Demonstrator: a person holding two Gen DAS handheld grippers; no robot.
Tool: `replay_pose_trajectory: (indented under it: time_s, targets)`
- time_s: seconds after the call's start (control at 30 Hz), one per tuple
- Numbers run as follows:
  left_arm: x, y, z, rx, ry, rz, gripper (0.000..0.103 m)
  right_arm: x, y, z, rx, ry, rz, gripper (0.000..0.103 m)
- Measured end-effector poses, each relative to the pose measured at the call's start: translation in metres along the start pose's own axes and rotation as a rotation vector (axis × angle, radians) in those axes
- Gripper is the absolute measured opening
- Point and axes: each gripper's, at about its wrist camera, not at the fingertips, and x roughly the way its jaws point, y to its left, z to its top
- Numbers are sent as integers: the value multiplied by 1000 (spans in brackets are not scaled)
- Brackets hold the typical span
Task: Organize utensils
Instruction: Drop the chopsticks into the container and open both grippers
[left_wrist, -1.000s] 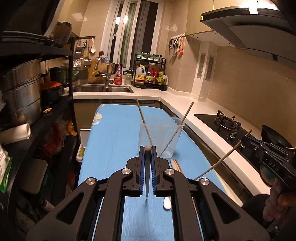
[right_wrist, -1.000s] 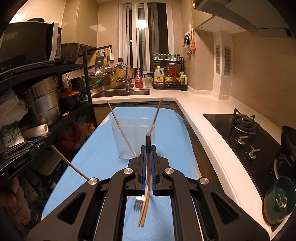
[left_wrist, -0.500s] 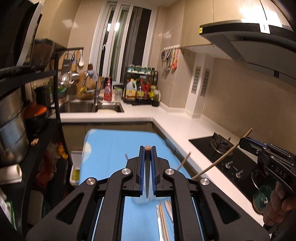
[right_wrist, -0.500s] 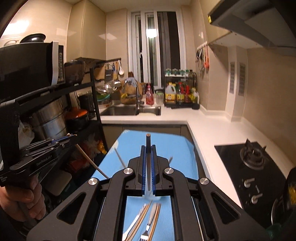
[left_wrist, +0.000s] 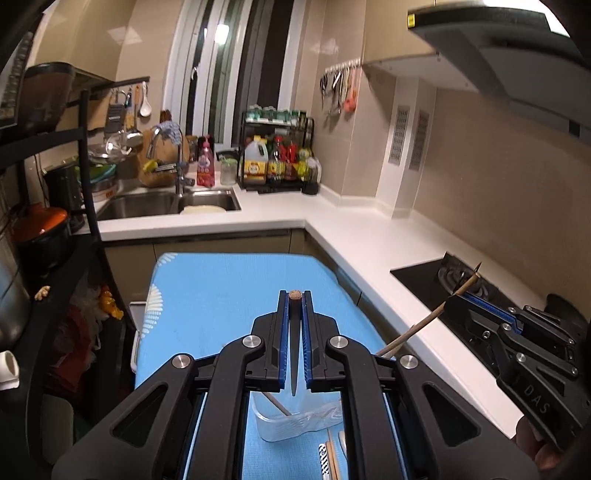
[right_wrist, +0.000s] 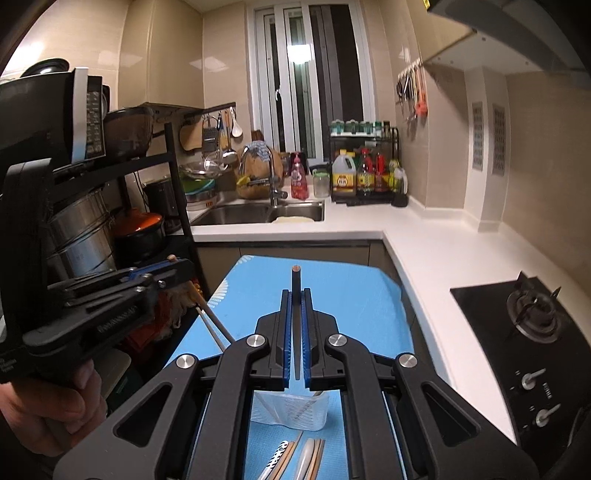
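Note:
My left gripper (left_wrist: 294, 299) is shut on a wooden chopstick (left_wrist: 294, 295) seen end-on, held above the clear plastic cup (left_wrist: 295, 421) on the blue board (left_wrist: 221, 295). My right gripper (right_wrist: 295, 295) is shut on a dark-tipped chopstick (right_wrist: 295, 275) over the same cup (right_wrist: 291, 410), which holds chopsticks. Each gripper shows in the other view, the right (left_wrist: 517, 332) and the left (right_wrist: 110, 295), with its chopstick slanting down towards the cup. Loose utensils (right_wrist: 295, 458) lie on the board before the cup.
A white L-shaped counter (left_wrist: 351, 229) with a sink (left_wrist: 166, 203) lies behind. A gas hob (right_wrist: 528, 332) is at right. A black rack with pots (right_wrist: 92, 229) stands at left. Bottles in a rack (left_wrist: 277, 162) stand at the back.
Both grippers have risen and tilted up with their chopsticks. The cup has dropped from mid-view to under the jaws. The two grippers have come closer together.

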Motion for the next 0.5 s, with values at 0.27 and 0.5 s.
replay_pose_trajectory:
  time_s: [0.27, 0.5]
  targets:
    - [28, -4, -15, -2, 76, -15, 14, 15, -13, -17, 33, -1, 28, 18]
    - [-19, -4, -17, -23, -14, 0, 22, -16, -14, -13, 51, -36, 35, 23]
